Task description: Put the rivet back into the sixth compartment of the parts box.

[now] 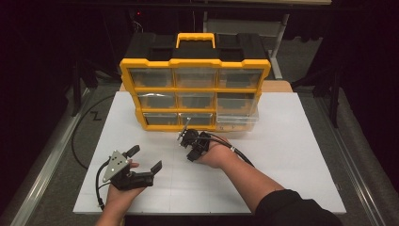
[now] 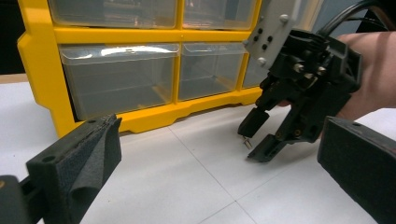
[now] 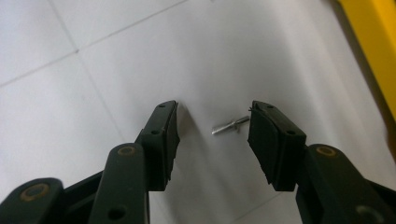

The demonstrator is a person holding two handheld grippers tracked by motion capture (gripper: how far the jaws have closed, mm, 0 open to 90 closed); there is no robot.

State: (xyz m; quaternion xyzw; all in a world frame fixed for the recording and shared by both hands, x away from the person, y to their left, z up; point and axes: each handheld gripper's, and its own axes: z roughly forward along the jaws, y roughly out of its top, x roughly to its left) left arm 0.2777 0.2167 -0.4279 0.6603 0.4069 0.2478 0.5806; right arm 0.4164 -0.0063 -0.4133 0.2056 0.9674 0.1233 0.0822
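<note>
A small silver metal screw [image 3: 229,125] lies on the white table [image 1: 291,155] just in front of the yellow plastic organiser cabinet with clear drawers [image 1: 195,92], near its lower front edge. The right claw [image 3: 212,135] is tipped down over the screw with its black jaws spread on either side of it; one end of the screw sits right against one pad, but the pads do not pinch it. From the left gripper view the screw [image 2: 246,143] shows between the tips of that right claw [image 2: 256,140], in front of the cabinet's bottom row of drawers. The left claw [image 1: 143,157] hangs further out from the cabinet, nearer the person, spread wide with nothing between its jaws. The cabinet's bottom right drawer [image 1: 237,121] stands pulled out.
</note>
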